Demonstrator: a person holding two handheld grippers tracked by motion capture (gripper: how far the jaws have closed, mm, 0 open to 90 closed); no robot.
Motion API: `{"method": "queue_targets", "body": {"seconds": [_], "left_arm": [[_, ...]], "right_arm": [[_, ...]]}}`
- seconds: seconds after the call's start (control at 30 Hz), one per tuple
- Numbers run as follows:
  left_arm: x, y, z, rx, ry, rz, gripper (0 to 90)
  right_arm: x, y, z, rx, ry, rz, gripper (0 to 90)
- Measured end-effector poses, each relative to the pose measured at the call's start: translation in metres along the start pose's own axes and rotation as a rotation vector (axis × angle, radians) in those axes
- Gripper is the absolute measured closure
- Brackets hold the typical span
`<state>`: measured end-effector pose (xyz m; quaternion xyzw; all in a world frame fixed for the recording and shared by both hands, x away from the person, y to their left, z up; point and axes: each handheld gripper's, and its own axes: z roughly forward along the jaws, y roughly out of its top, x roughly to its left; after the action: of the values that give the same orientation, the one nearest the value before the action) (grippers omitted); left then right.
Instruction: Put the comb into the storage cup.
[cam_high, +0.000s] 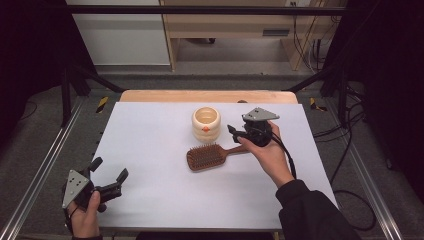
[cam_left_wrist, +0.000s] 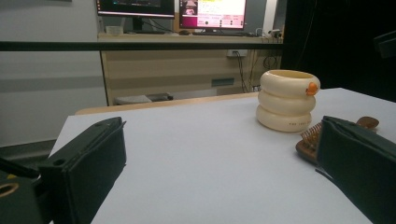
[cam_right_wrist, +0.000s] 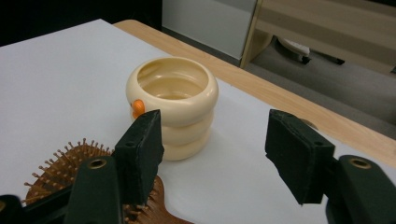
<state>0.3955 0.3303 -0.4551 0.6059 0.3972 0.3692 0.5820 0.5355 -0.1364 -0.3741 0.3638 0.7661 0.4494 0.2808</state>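
The table (cam_high: 150, 150) carries a cream cup (cam_high: 206, 123) near its middle, and a wooden brush (cam_high: 207, 156) lies just in front of it. The right gripper (cam_high: 235, 133) hovers over the brush handle beside the cup, jaws partly open, holding nothing. The left gripper (cam_high: 111, 174) rests at the near left corner, jaws wide and empty.

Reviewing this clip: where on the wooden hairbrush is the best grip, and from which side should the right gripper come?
Probably the handle. The hairbrush lies flat, bristles up, its slim handle pointing toward the right gripper, whose jaws are open with nothing between them. Coming down from above, jaws across the handle's width, looks best: the handle is narrow and bare, while the head is wide, bristled and closer to the cream cup.
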Motion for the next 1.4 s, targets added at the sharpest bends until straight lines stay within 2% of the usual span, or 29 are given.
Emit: {"method": "queue_targets", "body": {"seconds": [0.1, 0.27, 0.3, 0.33, 0.37, 0.4, 0.5, 0.53, 0.57, 0.7, 1.0, 1.13, 1.17, 1.23, 1.3, 1.4], "left_arm": [[0.000, 0.000, 0.000, -0.001, -0.003, 0.001, 1.7], [0.000, 0.000, 0.000, -0.001, -0.005, 0.001, 1.8], [0.000, 0.000, 0.000, -0.001, -0.005, 0.001, 1.7], [0.000, 0.000, 0.001, 0.000, -0.005, 0.002, 1.7], [0.000, 0.000, 0.001, 0.002, -0.006, 0.002, 1.7], [0.000, 0.000, 0.001, 0.001, -0.005, 0.002, 1.8], [0.000, 0.000, 0.001, 0.001, -0.004, 0.003, 1.8], [0.000, 0.000, 0.001, 0.001, -0.004, 0.002, 1.8], [0.000, 0.000, 0.001, 0.001, -0.004, 0.002, 1.7], [0.000, 0.000, 0.001, 0.002, -0.006, 0.004, 1.7], [0.000, 0.000, 0.001, 0.001, -0.006, 0.005, 1.8], [0.000, 0.000, 0.001, 0.002, -0.007, 0.007, 1.7], [0.000, 0.000, 0.001, 0.002, -0.008, 0.007, 1.7], [0.000, 0.000, 0.001, 0.002, -0.008, 0.008, 1.7], [0.000, 0.000, 0.001, 0.002, -0.008, 0.008, 1.7], [0.000, 0.000, 0.001, 0.002, -0.008, 0.008, 1.7]], "right_arm": [[0.000, -0.002, 0.007, 0.016, -0.004, 0.001, 40.5], [-0.005, -0.015, 0.028, 0.047, -0.005, 0.023, 57.2], [-0.005, -0.015, 0.028, 0.047, -0.005, 0.023, 57.2], [-0.006, -0.020, 0.035, 0.064, 0.000, 0.031, 64.4], [-0.006, -0.020, 0.035, 0.064, 0.000, 0.031, 64.4], [-0.006, -0.026, 0.042, 0.079, -0.004, 0.028, 71.2], [-0.004, -0.033, 0.050, 0.106, 0.014, 0.032, 78.9], [-0.004, -0.033, 0.050, 0.106, 0.014, 0.032, 78.9], [-0.002, -0.037, 0.056, 0.128, 0.026, 0.024, 82.7], [0.001, -0.042, 0.063, 0.159, 0.045, 0.014, 88.0], [0.010, -0.056, 0.080, 0.231, 0.099, -0.003, 90.0], [0.011, -0.061, 0.083, 0.242, 0.101, 0.004, 90.0], [0.013, -0.065, 0.086, 0.261, 0.108, 0.002, 90.0], [0.014, -0.066, 0.087, 0.268, 0.111, 0.000, 90.0], [0.016, -0.069, 0.089, 0.276, 0.132, -0.002, 90.0], [0.019, -0.070, 0.091, 0.281, 0.131, -0.019, 90.0]]}}
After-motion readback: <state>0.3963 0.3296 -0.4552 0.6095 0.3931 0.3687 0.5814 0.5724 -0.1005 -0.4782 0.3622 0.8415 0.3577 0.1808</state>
